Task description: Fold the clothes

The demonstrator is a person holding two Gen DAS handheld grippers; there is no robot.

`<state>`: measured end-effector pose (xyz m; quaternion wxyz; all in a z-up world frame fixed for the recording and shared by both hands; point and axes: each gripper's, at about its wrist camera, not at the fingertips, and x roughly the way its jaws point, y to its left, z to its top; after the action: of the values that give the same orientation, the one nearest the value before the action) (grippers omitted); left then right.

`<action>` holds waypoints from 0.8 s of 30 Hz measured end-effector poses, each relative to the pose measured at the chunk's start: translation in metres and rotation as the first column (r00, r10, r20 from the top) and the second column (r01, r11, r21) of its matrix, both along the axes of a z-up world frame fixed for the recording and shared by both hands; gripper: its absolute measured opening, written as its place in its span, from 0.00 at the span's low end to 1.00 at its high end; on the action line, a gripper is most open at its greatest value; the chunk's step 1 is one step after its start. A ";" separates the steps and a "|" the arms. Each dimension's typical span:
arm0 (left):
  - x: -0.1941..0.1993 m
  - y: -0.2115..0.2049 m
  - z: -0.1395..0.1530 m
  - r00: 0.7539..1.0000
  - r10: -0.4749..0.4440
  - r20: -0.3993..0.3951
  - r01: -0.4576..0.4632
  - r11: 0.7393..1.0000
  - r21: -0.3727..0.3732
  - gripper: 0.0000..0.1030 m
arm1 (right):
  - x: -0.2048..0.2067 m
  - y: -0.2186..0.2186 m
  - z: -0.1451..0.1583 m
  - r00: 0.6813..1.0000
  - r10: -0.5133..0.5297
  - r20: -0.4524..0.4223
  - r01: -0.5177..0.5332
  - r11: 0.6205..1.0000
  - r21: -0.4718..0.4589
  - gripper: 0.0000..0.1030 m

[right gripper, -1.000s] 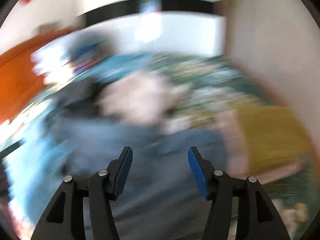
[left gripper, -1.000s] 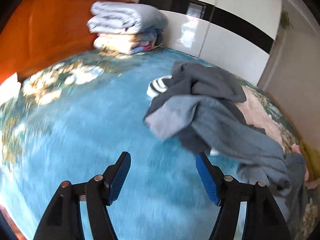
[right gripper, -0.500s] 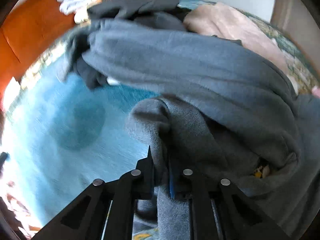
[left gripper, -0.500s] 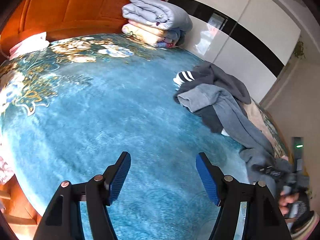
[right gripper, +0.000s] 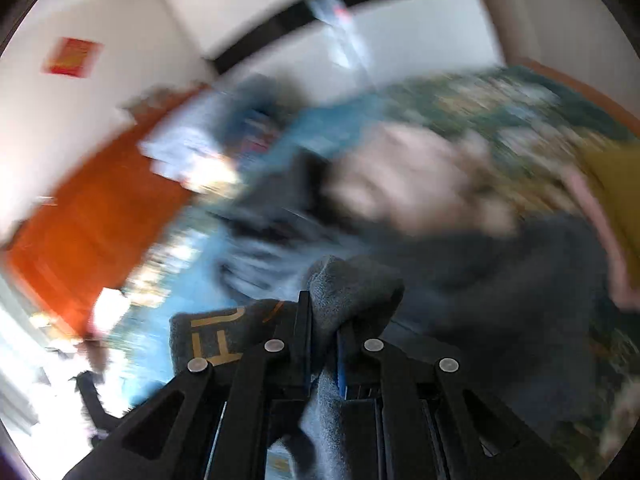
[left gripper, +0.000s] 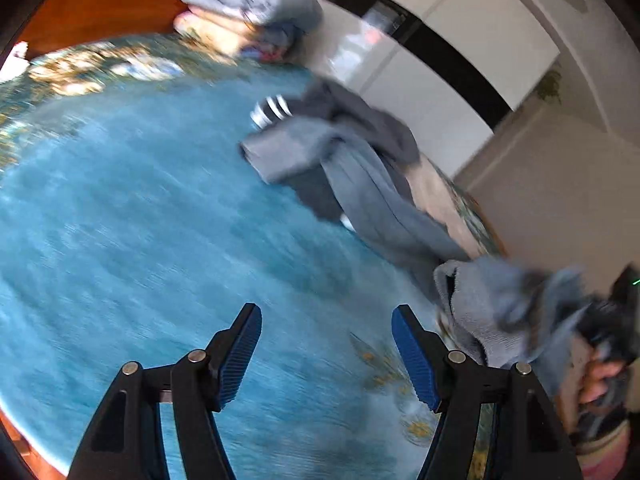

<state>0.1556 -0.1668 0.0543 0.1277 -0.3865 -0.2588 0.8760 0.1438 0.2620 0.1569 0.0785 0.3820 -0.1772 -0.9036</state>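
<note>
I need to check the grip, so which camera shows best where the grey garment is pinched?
The right wrist view: the right hand-held gripper is shut on a fold of the grey garment. The left wrist view shows its stretched length, the pinch blurred.

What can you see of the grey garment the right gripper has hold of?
The grey garment looks like soft, thick fleece. One bunched fold is pinched between the shut jaws of the right gripper, and a flap beside them shows gold lettering. In the left wrist view the garment trails in a long band across the blue bedspread from the pile of clothes, its near end lifted and crumpled. The left gripper is open and clear of it.
</note>
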 end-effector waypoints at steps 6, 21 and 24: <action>-0.024 0.059 -0.019 0.987 -0.120 0.104 0.117 0.992 0.040 0.69 | 0.017 0.062 -0.077 0.984 -0.085 0.157 0.085 0.996 0.006 0.10; -0.033 0.151 -0.030 0.930 -0.183 0.319 0.173 0.983 0.059 0.68 | 0.120 0.125 -0.059 0.968 -0.200 -0.148 0.183 0.975 -0.125 0.42; -0.027 0.155 -0.032 0.922 -0.168 0.349 0.149 0.986 0.079 0.68 | 0.132 0.148 -0.080 0.956 -0.246 -0.161 0.204 0.949 -0.239 0.42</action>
<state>0.1287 -0.0123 0.0224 0.1594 -0.5541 -0.2677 0.7720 0.2755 0.4097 0.0771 0.0326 0.2605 -0.3103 -0.9136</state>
